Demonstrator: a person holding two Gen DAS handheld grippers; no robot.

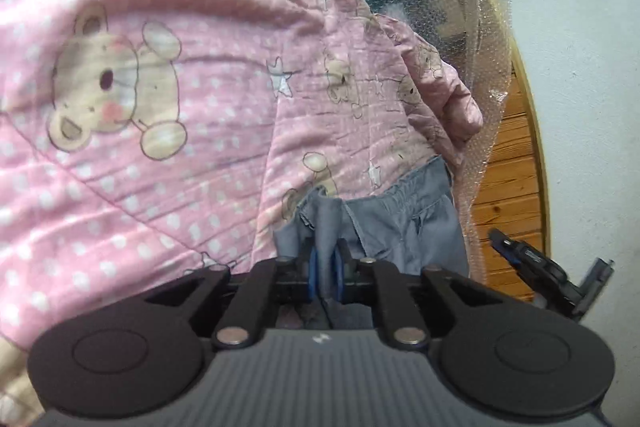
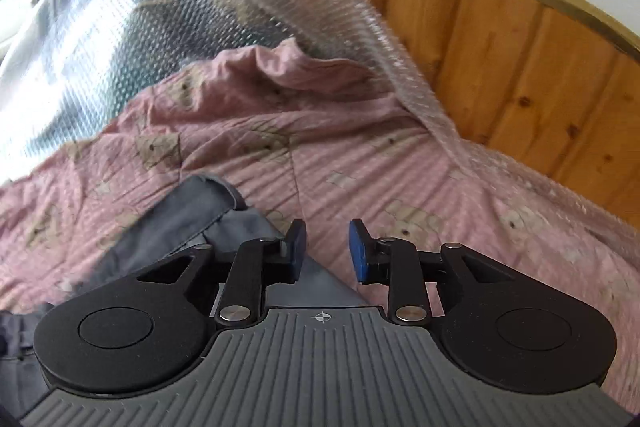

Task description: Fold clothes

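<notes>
Left wrist: left gripper (image 1: 325, 273) jaws clamped on bunched grey garment (image 1: 404, 223), right gripper (image 2: 323, 251) jaws apart, empty; folding barely begun, unfolded on bed (image 2: 360, 167).

pink bear-print quilt (image 1: 168, 115) spread under everything, bubble wrap sheet (image 2: 168, 11) draped over its far edge, wooden headboard (image 2: 512, 67) with gold trim against white wall (image 1: 592, 67)

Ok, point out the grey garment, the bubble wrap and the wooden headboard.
grey garment (image 1: 404, 223): left wrist view, on its gathered waistband.
bubble wrap (image 2: 168, 7): right wrist view, on the draped sheet's middle.
wooden headboard (image 2: 520, 79): right wrist view, on its planks.
</notes>
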